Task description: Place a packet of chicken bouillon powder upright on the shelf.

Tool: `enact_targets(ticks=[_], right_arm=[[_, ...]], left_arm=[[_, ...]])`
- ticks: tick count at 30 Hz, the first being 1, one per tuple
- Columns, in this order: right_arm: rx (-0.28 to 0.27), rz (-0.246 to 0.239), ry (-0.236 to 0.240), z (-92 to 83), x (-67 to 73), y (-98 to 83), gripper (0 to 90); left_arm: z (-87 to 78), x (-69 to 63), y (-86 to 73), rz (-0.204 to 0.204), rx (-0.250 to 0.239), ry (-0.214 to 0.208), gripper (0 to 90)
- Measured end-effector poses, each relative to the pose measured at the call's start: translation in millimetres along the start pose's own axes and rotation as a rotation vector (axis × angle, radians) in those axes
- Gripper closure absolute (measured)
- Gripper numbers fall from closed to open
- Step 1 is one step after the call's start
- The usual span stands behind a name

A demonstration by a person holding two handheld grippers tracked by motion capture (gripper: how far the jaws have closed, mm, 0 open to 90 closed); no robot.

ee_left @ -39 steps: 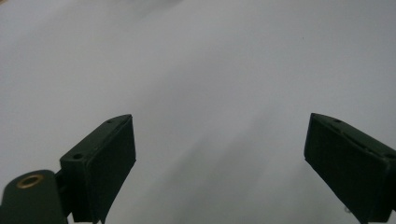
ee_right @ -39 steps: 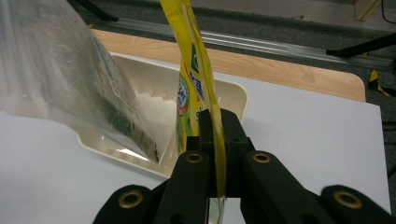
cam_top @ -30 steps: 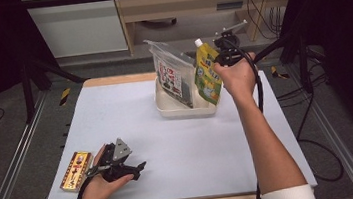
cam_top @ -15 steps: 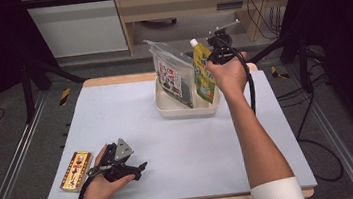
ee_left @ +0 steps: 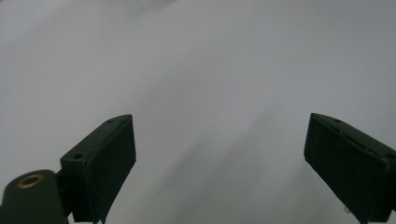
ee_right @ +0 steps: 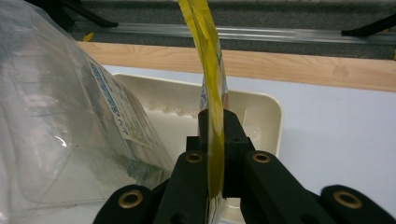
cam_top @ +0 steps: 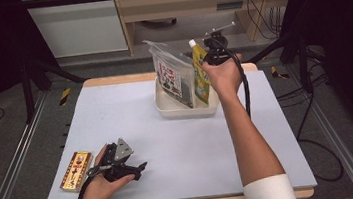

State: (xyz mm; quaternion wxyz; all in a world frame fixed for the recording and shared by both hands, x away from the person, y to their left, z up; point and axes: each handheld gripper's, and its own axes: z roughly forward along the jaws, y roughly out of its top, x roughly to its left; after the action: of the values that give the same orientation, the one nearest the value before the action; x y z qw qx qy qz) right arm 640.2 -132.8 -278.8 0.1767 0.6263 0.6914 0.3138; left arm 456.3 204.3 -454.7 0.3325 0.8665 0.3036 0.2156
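Note:
My right gripper point(cam_top: 208, 64) is shut on a yellow spouted pouch point(cam_top: 200, 71), holding it upright over the right end of a cream tray point(cam_top: 176, 110). In the right gripper view the pouch point(ee_right: 210, 70) is pinched edge-on between the black jaws of that gripper point(ee_right: 215, 140), above the tray point(ee_right: 261, 112). A clear bag point(cam_top: 172, 72) with a printed label stands in the tray's left part, and appears again as the clear bag point(ee_right: 70, 126). My left gripper point(cam_top: 139, 168) rests near the table's front left, open; its fingers point(ee_left: 105, 158) stand wide apart over bare table.
A flat red and yellow box point(cam_top: 76, 170) lies at the front left, just left of the left hand. The light table top point(cam_top: 116, 116) spreads between tray and left gripper. A wooden edge point(cam_top: 112, 80) runs along the back, with dark stands and cables beyond.
The right hand has carried the yellow pouch leftward and a little lower, closer to the clear bag over the tray. The left hand has stayed still.

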Motion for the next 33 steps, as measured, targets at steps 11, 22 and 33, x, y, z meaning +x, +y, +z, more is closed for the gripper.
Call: enact_targets(ticks=[11, 22, 33], right_arm=[[-0.059, 0.015, 0.010, 15.0, -9.3, -11.3, 90.0], [-0.076, -0.018, 0.017, 22.0, -8.4, -23.6, 87.8], [-0.140, -0.089, 0.040, 8.1, 0.7, -30.7, 63.5]], left_arm=[[1.6, -1.0, 0.2, 0.009, 0.007, 0.000, 9.0], [1.2, -0.6, -0.4, 0.010, 0.012, 0.001, 9.0], [0.5, -0.1, -0.7, 0.014, 0.016, 0.010, 8.9]])
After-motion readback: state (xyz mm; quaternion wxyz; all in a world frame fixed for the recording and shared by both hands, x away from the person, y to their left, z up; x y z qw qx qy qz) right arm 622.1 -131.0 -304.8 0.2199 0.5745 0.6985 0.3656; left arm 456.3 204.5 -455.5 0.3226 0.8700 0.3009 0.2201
